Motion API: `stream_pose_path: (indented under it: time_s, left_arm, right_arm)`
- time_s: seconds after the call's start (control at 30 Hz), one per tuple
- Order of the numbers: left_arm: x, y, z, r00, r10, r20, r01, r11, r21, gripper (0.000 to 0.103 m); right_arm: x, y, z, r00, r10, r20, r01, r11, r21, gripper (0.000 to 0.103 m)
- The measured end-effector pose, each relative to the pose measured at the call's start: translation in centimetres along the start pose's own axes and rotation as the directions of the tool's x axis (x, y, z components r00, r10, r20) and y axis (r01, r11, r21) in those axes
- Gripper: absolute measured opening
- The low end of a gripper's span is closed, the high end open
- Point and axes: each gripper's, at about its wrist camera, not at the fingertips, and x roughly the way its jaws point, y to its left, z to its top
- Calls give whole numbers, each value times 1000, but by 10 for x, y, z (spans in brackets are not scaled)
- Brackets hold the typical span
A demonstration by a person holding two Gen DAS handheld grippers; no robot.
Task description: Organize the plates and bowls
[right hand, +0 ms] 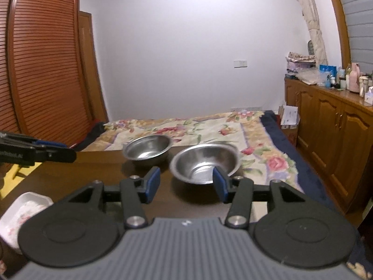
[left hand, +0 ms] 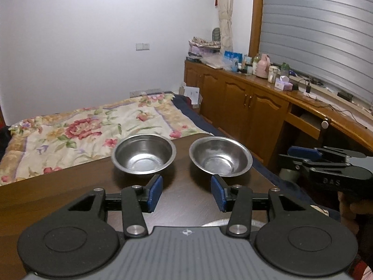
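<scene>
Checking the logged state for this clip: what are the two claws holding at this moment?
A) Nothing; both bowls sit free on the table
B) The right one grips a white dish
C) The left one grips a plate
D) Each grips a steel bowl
A: the left claw and right claw gape empty, while the left bowl and right bowl sit apart on the dark table.

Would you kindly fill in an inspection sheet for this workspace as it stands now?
Surface: dark wooden table, bare between items.
Job's things: two steel bowls, left bowl and right bowl, upright, apart, empty.
Clutter: white dish at the near left edge.
Grippers: left gripper and right gripper open, holding nothing.
Cables: black cables on the far counter.
Surroundings: floral bed, wooden cabinets, louvred wardrobe.
</scene>
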Motion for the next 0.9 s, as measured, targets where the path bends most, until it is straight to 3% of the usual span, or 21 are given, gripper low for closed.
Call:
stream_pose_path:
  time_s: [0.43, 0.9]
  left_arm:
    - [75, -15, 29, 994, -30, -105, 32, 999, 18, 49]
    - [140, -21, 36, 974, -29, -225, 41, 998, 48, 46]
  right_arm:
    - [74, -48, -7, 998, -12, -58, 16, 996, 82, 51]
    - [102, -57, -6, 996, -26, -81, 39, 987, 155, 51]
